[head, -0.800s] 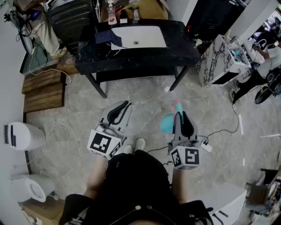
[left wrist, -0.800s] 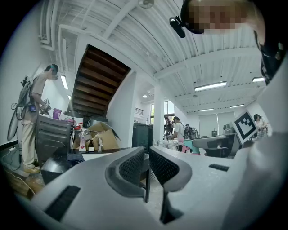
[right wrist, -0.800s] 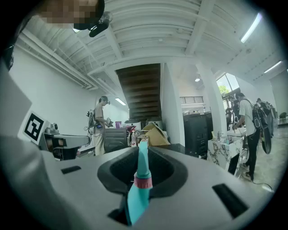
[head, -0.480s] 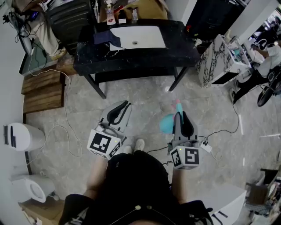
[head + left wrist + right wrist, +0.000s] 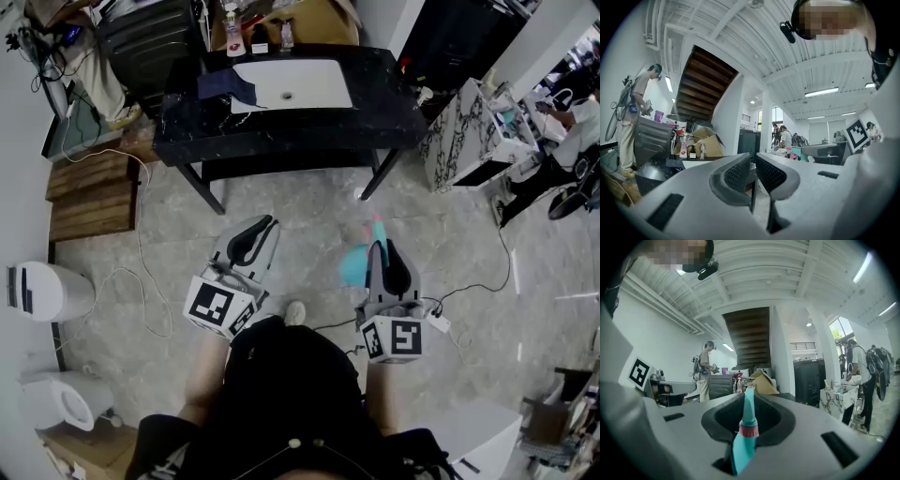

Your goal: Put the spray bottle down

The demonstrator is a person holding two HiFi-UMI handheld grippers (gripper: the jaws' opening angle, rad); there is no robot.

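In the head view my right gripper (image 5: 382, 247) is held level above the floor, shut on a teal spray bottle (image 5: 353, 266) with a pink collar. The bottle's body bulges out to the left of the jaws. From the right gripper view, the spray bottle (image 5: 745, 430) stands upright between the pads and its nozzle rises above my right gripper (image 5: 749, 399). My left gripper (image 5: 269, 223) is level beside it at the left, its jaws together with nothing between them. The left gripper view shows the same: my left gripper (image 5: 753, 164) with its ribbed pads almost touching.
A black table (image 5: 375, 105) with a white sink and a dark cloth (image 5: 228, 86) stands ahead, with small bottles (image 5: 232, 21) behind it. Wooden pallets (image 5: 89, 192) and a white bin (image 5: 42, 289) lie to the left. A marble cabinet (image 5: 464, 127) is at the right and cables (image 5: 141, 272) cross the floor.
Both grippers keep almost the same place and the bottle stays in the right one. The view has shifted slightly and only one shoe shows now.
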